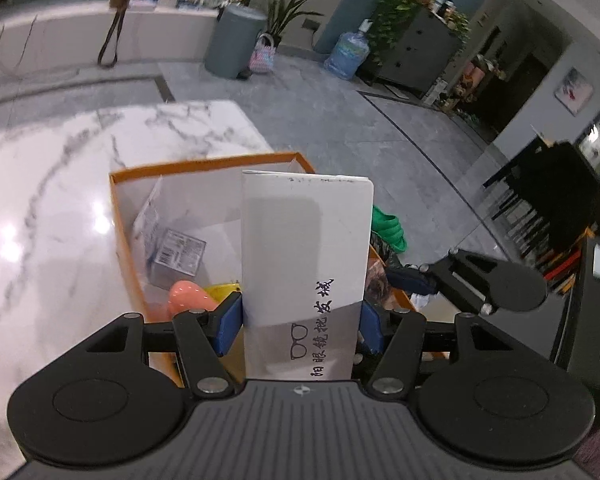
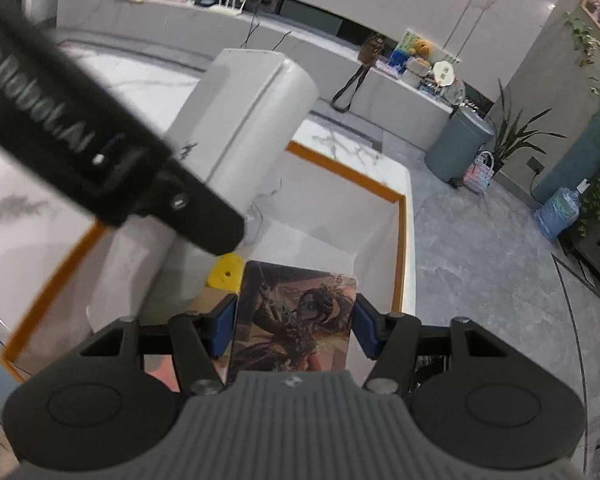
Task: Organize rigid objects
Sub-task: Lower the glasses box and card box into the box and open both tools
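Grippers held boxes over an orange-rimmed bin on a marble table [image 1: 52,184].

Bin [image 1: 124,208] stood at the table's edge, holding a small grey carton [image 1: 176,254], a peach object [image 1: 188,298] and a yellow piece [image 2: 225,272]. Left gripper [image 1: 300,322] pinched a white glasses case [image 1: 306,248] between its blue pads; right gripper [image 2: 294,326] clamped an illustrated card box [image 2: 296,320] above the bin.

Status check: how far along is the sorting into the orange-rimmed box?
Already in the orange-rimmed box: a small printed carton, a pink item and a yellow piece. In hand: the left gripper clamps a white glasses case over the box; the right gripper clamps an illustrated card box above it. Left: releasing both. Other leftovers are not visible.
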`<state>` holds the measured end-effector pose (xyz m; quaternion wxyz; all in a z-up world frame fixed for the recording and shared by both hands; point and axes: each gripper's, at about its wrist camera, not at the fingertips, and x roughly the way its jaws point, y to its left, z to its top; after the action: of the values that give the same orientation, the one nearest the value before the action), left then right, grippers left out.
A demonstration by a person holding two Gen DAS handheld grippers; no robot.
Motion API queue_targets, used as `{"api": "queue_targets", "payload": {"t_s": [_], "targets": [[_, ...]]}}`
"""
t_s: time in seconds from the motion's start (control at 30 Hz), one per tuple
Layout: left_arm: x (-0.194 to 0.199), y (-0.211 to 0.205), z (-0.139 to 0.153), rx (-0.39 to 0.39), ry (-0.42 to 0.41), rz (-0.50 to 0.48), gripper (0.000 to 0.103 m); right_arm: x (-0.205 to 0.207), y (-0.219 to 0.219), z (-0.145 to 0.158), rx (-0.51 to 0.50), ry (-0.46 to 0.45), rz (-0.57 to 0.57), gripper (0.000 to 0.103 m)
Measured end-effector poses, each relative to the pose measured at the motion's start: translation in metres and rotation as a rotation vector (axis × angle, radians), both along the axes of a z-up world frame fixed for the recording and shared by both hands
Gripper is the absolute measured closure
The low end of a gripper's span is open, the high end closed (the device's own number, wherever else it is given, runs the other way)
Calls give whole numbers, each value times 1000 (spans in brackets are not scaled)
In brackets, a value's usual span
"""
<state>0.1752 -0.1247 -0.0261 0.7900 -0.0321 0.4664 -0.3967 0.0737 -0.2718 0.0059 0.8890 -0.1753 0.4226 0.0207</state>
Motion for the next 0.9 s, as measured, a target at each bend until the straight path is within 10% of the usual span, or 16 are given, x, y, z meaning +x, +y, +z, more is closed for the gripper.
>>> {"api": "queue_targets", "payload": {"t_s": [0.5,0.9], "targets": [[25,-38,-53,31,176,164,34,24,-15,-30,-130,95,131,42],[19,-55,-48,70,154,130,34,29,-29,-29,-126,152,157,36]]}}
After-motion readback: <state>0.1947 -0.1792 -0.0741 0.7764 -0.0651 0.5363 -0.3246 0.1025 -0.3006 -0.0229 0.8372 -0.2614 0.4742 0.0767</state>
